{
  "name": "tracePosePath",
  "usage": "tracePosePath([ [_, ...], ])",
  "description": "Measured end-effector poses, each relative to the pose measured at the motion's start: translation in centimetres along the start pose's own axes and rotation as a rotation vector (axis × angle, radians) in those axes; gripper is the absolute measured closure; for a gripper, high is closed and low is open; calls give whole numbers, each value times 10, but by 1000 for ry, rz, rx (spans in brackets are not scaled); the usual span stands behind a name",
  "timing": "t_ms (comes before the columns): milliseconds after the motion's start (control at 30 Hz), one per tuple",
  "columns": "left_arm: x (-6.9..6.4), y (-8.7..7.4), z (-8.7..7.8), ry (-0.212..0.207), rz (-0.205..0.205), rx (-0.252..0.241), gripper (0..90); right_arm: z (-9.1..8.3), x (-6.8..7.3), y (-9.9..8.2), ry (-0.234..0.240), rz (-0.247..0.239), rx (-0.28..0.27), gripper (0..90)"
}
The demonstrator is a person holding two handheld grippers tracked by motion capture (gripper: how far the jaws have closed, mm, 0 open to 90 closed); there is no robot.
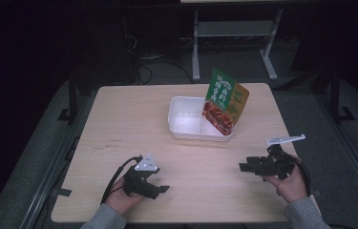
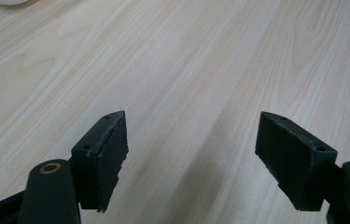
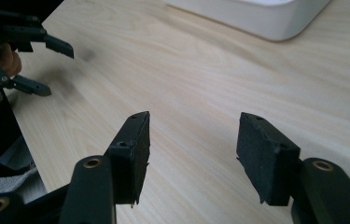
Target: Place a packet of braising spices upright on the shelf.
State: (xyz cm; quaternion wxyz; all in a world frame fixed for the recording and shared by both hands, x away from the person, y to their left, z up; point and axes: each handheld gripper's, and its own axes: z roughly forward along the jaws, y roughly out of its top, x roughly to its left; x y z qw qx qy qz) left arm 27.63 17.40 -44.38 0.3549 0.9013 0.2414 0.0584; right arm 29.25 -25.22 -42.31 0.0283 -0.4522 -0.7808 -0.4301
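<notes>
Leaning in the white plastic divided tray [image 1: 186, 125] at upper centre, the green-and-orange crinkly food packet [image 1: 224, 100] looks light and slippery; pinch its top edge. Both grippers' fingers [image 2: 109, 154] [image 3: 133, 149] gape empty.

One white two-compartment tray [image 1: 186, 119], one green snack packet [image 1: 222, 98], two grippers, one table [image 1: 119, 124]

The green and orange food packet [image 1: 224, 101], leaning in the white plastic tray [image 1: 182, 119] near the wooden table's [image 1: 119, 114] far edge, bears white lettering too small to read.
</notes>
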Motion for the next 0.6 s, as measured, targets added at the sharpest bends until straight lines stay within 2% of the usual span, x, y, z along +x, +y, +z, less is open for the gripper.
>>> tracePosePath([
  [400, -1, 0, 1, -2, 1, 9, 250, 21, 15, -22, 17, -39, 28, 406],
  [500, -1, 1, 1, -2, 4, 4, 249, 27, 18, -30, 40, -34, 26, 407],
  [600, 0, 0, 2, -2, -5, 0, 249, 33, 27, -35, 12, -76, 59, 406],
])
